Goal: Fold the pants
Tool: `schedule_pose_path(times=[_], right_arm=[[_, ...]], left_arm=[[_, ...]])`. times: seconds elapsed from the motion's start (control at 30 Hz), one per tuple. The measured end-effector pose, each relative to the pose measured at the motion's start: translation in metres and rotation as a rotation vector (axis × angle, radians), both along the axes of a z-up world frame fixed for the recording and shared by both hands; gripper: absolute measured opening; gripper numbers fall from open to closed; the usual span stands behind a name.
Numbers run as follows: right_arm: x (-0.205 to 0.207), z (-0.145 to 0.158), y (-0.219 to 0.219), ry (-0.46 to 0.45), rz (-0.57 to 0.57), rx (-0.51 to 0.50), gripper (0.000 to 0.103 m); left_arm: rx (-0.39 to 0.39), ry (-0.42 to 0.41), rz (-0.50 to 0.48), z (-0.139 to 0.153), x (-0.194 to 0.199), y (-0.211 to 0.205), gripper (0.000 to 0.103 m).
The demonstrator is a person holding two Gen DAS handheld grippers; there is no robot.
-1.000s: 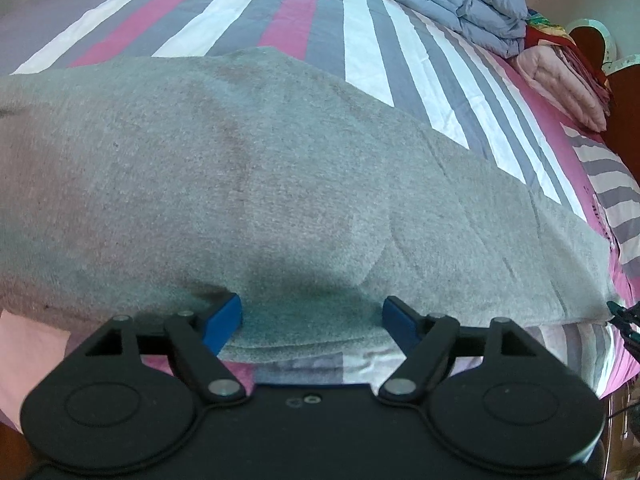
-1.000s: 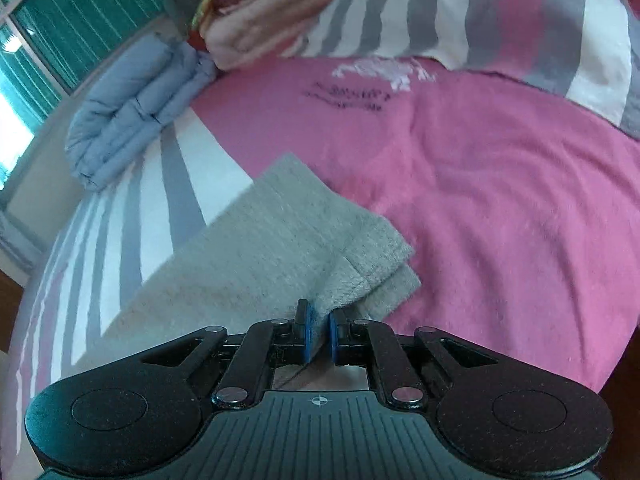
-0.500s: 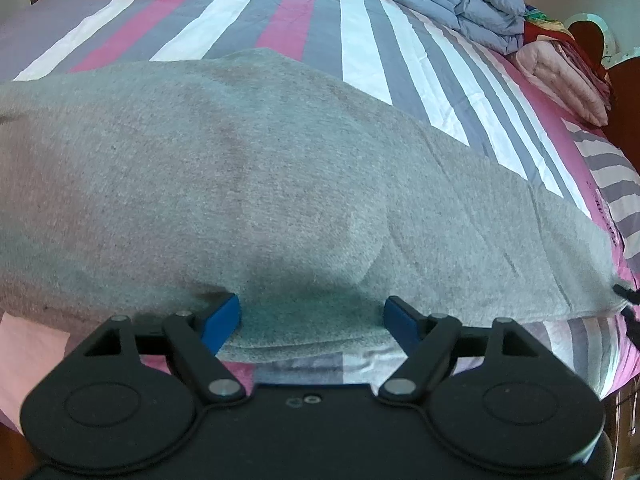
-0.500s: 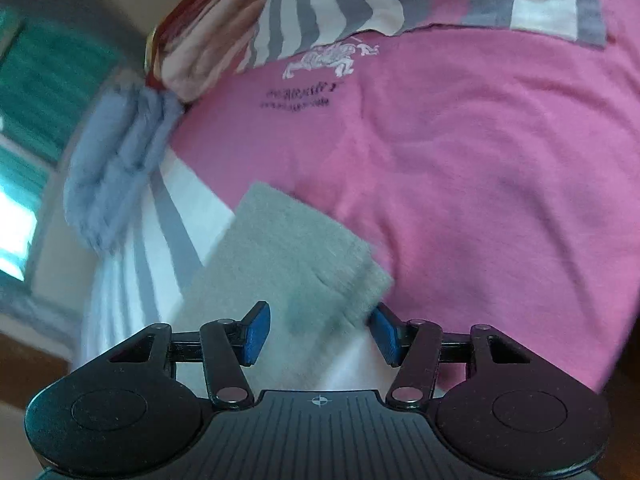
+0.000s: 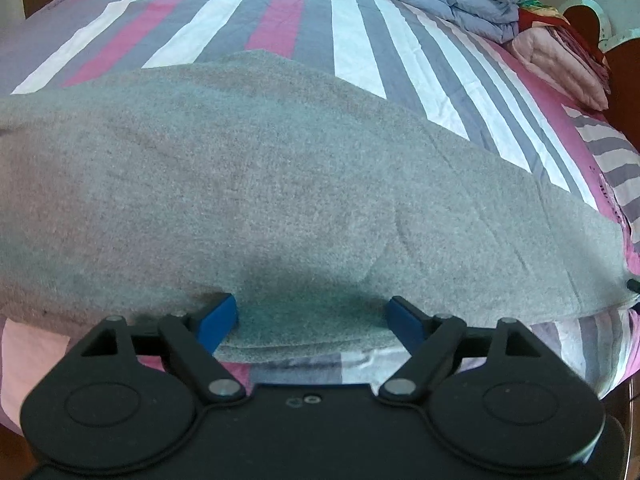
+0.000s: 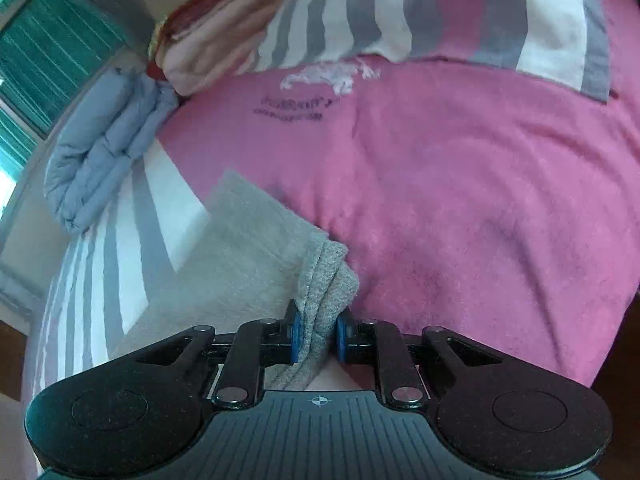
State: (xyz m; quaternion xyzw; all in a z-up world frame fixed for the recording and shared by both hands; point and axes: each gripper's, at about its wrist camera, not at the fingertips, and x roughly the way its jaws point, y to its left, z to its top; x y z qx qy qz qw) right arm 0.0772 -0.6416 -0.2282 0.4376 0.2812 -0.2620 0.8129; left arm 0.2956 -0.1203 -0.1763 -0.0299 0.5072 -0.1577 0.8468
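Left wrist: left tongs [image 5: 312,318] wide, opening further, straddling near edge of grey pants [image 5: 256,184] spread on striped bed [image 5: 348,40]. Right wrist: right tongs [image 6: 318,334] just closed, pinching bunched pants cuff [image 6: 326,280], beside pink blanket [image 6: 460,184].

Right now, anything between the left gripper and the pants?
Nothing visible. The left gripper stands open with the near edge of the grey pants already between its pads. The right gripper has just been closing and pinches the cuff.
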Motion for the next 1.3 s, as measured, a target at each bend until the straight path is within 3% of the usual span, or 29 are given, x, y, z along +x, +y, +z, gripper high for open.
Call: schedule_pose_path(times=[0.07, 0.13, 0.27, 0.3, 0.33, 0.37, 0.5, 0.6, 0.67, 0.8, 0.9, 1.0, 1.03, 1.07, 1.13, 1.23, 1.3], right_arm=[[-0.005, 0.006, -0.005, -0.022, -0.009, 0.053, 0.048], [-0.011, 0.006, -0.009, -0.064, -0.021, 0.110, 0.052], [-0.005, -0.001, -0.002, -0.046, -0.010, 0.186, 0.051], [-0.002, 0.001, 0.000, -0.036, -0.011, 0.166, 0.051], [0.004, 0.005, 0.003, -0.006, 0.001, 0.117, 0.038], [0.009, 0.008, 0.006, 0.016, 0.018, 0.077, 0.018], [0.017, 0.016, 0.013, 0.014, 0.031, 0.051, 0.017], [0.024, 0.012, 0.019, 0.078, 0.036, 0.020, 0.017], [0.022, 0.003, 0.018, 0.093, 0.026, 0.028, 0.024], [0.014, -0.005, 0.016, 0.054, 0.027, 0.046, 0.025], [0.017, -0.005, 0.018, 0.057, 0.046, 0.034, 0.033], [0.026, -0.003, 0.023, 0.029, 0.122, 0.013, 0.066], [0.029, -0.002, 0.025, 0.034, 0.140, 0.007, 0.073], [0.034, 0.000, 0.028, 0.059, 0.154, -0.007, 0.073], [0.040, 0.003, 0.032, 0.086, 0.150, -0.030, 0.069], [0.036, -0.001, 0.028, 0.066, 0.095, 0.013, 0.019], [0.031, -0.005, 0.022, 0.052, 0.075, 0.041, 0.014]], left_arm=[[-0.003, -0.002, 0.003, 0.000, 0.000, 0.000, 0.080], [-0.001, -0.009, -0.001, -0.001, -0.001, -0.001, 0.082], [-0.005, -0.018, 0.011, 0.002, -0.002, -0.002, 0.082], [-0.013, -0.015, 0.021, 0.003, -0.002, 0.000, 0.081], [-0.021, -0.014, 0.035, 0.005, -0.002, 0.003, 0.080], [-0.030, -0.015, 0.053, 0.008, -0.003, 0.005, 0.080], [-0.016, -0.027, 0.097, 0.013, 0.002, 0.010, 0.082], [0.002, -0.020, 0.107, 0.009, 0.005, 0.008, 0.084], [0.014, -0.027, 0.107, 0.009, 0.005, 0.004, 0.084], [0.036, -0.037, 0.101, 0.006, 0.001, 0.002, 0.086], [0.045, -0.039, 0.103, 0.006, 0.000, 0.002, 0.087], [0.050, -0.042, 0.102, 0.006, -0.001, 0.000, 0.087], [0.052, -0.042, 0.102, 0.006, 0.000, -0.001, 0.087], [0.052, -0.043, 0.103, 0.006, 0.000, -0.001, 0.087], [0.055, -0.042, 0.105, 0.006, 0.000, -0.001, 0.087], [0.059, -0.041, 0.105, 0.006, 0.000, -0.003, 0.087], [0.062, -0.043, 0.104, 0.006, 0.001, -0.004, 0.087]])
